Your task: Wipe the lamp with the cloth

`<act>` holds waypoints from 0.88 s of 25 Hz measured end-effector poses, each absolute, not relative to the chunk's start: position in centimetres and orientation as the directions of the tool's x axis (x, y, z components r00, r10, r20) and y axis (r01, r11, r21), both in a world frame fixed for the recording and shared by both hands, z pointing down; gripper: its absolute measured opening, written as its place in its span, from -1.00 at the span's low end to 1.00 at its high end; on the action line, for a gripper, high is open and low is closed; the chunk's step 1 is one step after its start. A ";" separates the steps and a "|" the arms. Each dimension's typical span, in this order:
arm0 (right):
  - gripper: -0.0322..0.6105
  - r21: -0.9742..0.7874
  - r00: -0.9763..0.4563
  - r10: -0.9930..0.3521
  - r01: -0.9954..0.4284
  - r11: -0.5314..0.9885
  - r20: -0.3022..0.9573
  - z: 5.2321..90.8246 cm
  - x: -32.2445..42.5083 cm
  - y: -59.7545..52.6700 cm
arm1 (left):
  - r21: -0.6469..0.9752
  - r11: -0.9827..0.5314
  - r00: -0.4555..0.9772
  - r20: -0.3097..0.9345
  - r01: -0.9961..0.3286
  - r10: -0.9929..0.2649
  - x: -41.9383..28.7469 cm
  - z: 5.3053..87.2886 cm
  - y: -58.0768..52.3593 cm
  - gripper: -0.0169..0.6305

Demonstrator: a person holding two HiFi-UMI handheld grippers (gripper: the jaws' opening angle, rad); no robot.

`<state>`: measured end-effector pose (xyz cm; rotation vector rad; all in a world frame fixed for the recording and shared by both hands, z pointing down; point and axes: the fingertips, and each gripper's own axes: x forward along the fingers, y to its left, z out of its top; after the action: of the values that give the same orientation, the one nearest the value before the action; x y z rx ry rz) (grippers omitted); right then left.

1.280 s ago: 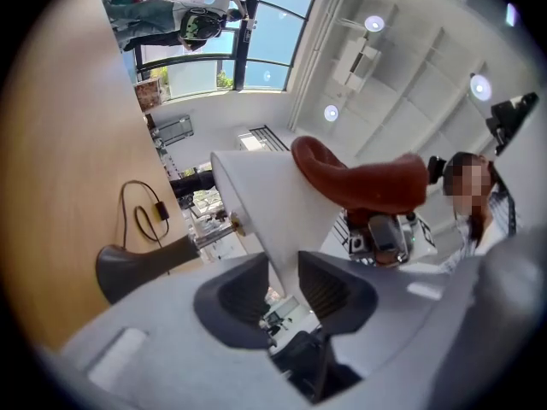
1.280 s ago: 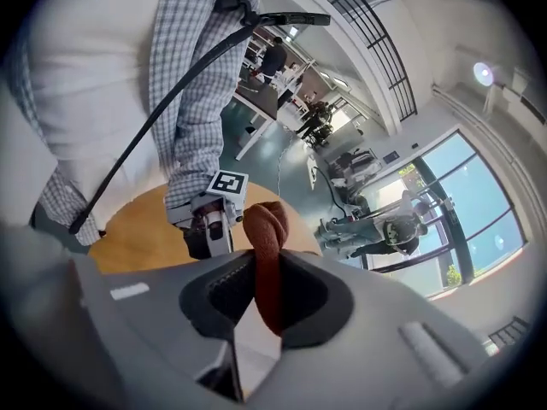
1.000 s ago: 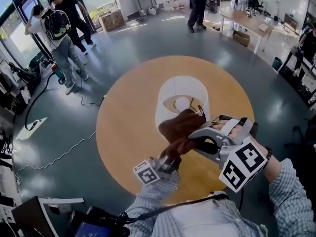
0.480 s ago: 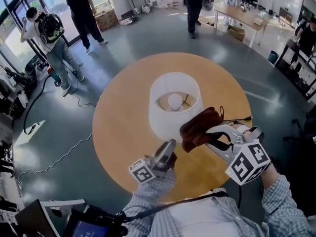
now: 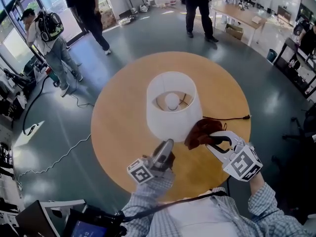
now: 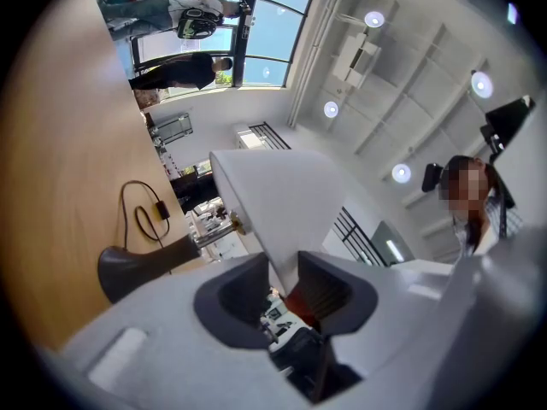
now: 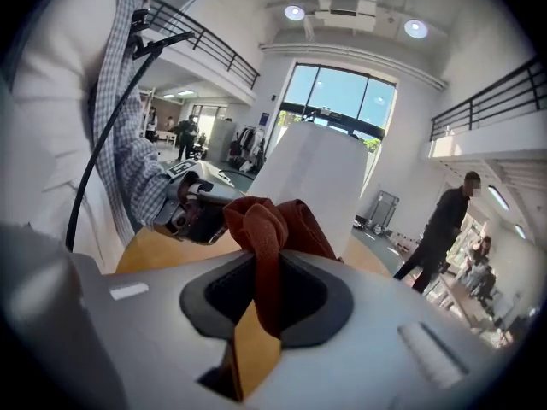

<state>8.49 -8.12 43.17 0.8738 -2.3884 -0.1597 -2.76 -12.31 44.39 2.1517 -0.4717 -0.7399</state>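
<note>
Wiping step in hand: right gripper (image 5: 212, 139) pinches the cloth (image 5: 200, 131) against the lamp (image 5: 163, 122) shade's lower side. The lamp stands upright at the table (image 5: 118, 132) centre. Left gripper (image 5: 167, 147) clamps the shade rim, steadying it. Next move, as judged: sweep the cloth around the shade with light pressure.

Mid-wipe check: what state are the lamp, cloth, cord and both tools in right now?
lamp: upright on the round table, shade on.
cloth: bunched up, against the shade's lower side.
cord: lying loose on the table.
left tool: shut on the lamp shade's lower rim.
right tool: shut on the cloth.
</note>
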 end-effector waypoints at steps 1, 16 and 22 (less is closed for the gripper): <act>-0.69 0.263 -0.616 -0.632 -0.586 0.766 0.470 43.6 8.7 -8.0 | 0.784 -0.615 0.760 -0.348 -0.085 -0.549 -2.8 44.4 -12.3 -0.62; -0.70 -0.095 -0.585 -0.710 -0.793 0.601 0.393 48.0 12.2 -8.4 | 0.779 -0.625 0.784 -0.355 -0.053 -0.509 -2.7 44.3 -11.6 -0.45; -0.70 -0.112 -0.594 -0.706 -0.790 0.603 0.387 47.9 11.8 -8.5 | 0.722 -0.673 0.833 -0.266 -0.162 -0.486 -4.2 45.1 -9.8 -0.41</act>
<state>11.79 -8.49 47.89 1.2160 -2.5295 0.3935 -4.19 -9.78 45.05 2.2845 -0.4707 -0.5782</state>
